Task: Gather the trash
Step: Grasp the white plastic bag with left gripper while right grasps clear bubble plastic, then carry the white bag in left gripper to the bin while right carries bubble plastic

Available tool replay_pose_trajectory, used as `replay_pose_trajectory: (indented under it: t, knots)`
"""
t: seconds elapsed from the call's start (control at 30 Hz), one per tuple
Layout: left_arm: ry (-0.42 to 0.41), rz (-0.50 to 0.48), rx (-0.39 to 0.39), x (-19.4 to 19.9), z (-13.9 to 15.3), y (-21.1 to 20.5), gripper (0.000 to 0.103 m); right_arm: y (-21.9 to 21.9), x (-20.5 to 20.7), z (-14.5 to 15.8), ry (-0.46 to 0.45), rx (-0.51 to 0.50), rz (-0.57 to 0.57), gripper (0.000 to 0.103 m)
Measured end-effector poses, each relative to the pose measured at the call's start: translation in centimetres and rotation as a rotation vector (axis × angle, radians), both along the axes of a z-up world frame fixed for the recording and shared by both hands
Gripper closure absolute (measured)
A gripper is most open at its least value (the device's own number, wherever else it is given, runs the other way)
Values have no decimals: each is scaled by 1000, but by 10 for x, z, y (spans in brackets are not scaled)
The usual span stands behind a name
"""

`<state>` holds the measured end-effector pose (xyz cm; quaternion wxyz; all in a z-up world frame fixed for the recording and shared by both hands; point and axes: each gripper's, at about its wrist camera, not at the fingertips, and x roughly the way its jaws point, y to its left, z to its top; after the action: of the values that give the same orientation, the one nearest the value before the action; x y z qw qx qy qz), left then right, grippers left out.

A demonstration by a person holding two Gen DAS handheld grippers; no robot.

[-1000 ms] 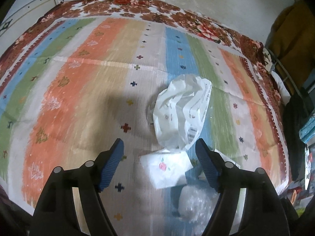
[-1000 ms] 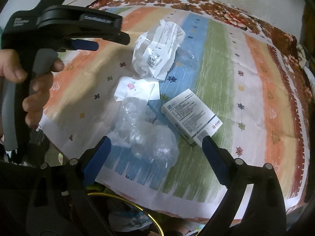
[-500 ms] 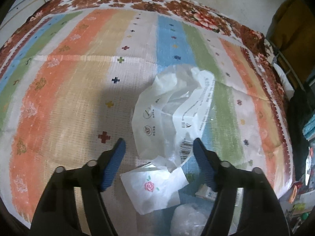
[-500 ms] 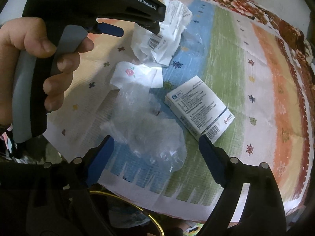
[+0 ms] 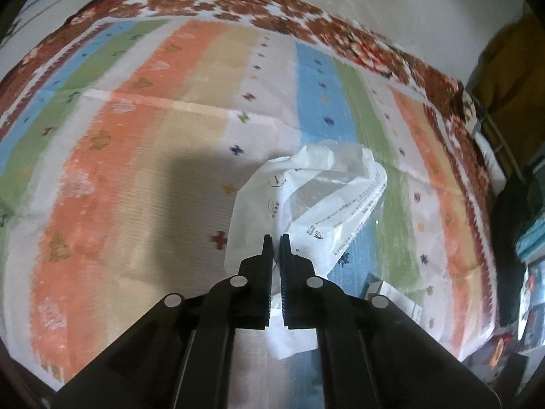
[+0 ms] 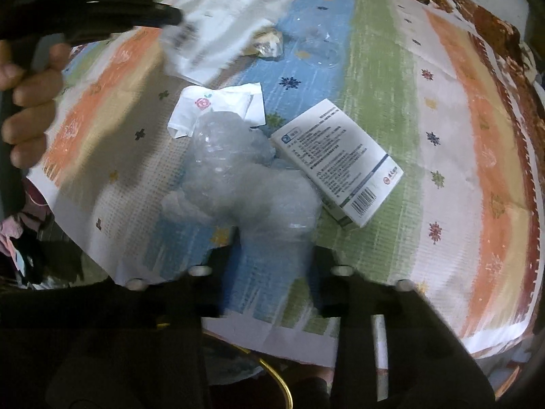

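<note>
While the left gripper (image 5: pixel 276 238) pinches the white printed bag (image 5: pixel 316 204) thinly, it may slip; beside the white box (image 6: pixel 337 160), the right gripper (image 6: pixel 272 255), just closing, squeezes springy clear plastic (image 6: pixel 245 177).

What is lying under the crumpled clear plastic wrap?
The crumpled clear plastic wrap covers a corner of the rose-printed tissue and the striped cloth. Anything else beneath is hidden.
</note>
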<state>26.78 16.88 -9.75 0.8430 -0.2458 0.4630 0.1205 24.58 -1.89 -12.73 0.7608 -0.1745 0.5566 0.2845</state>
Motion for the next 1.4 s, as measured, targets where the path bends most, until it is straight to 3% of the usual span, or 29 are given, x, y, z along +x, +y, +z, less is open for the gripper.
replay_pose_trajectory:
  t: [0.33,0.43,0.63,0.8,1.4]
  knots:
    - [-1,47,-28,-34,22,16,100,-8,2,13,-12,19,-3,86]
    - [7,27,29,-37,31,8,100,-9,0,18,-8,42,-2,87]
    - [47,0,55,-45,41,-10,100,-13,-5,30,2,80,-19,87]
    - [35,-20,28,-58,48,-18,100,-24,-7,42,-1,109,-54,87]
    - [-108,-105,-5,-144,96,-60,100,-107,-30,91,-28,250,-176,87]
